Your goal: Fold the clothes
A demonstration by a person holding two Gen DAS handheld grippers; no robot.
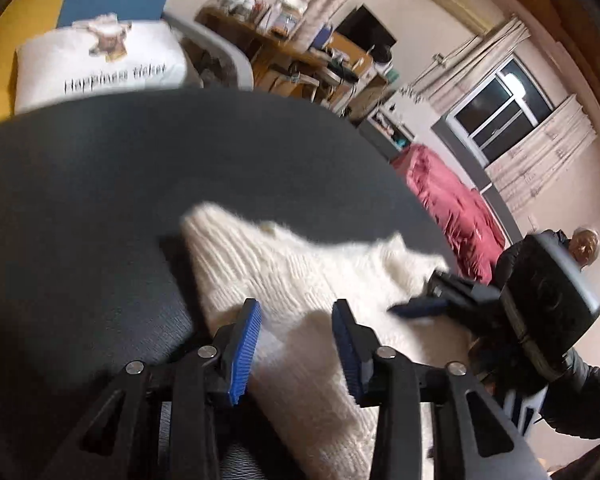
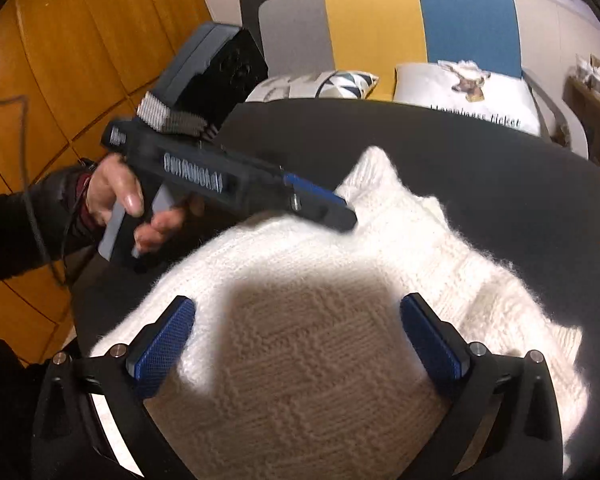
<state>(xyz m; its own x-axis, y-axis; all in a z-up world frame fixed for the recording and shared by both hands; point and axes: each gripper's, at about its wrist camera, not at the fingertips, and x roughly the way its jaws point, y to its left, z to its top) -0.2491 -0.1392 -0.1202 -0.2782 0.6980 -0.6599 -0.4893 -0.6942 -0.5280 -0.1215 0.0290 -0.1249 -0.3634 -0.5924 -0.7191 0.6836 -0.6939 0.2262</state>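
Tabletop, round, dark grey and finely grained [image 2: 500,168], fills both views, and on it we see a fluffy white knitted sweater [image 2: 320,360] lying spread, ribbed at its edges. Our left gripper [image 1: 296,336] hangs over the knit with its blue ridged pads [image 1: 246,350] parted and nothing between them. Our right gripper [image 2: 298,344] stands wider apart above the sweater's shadowed middle, likewise empty.
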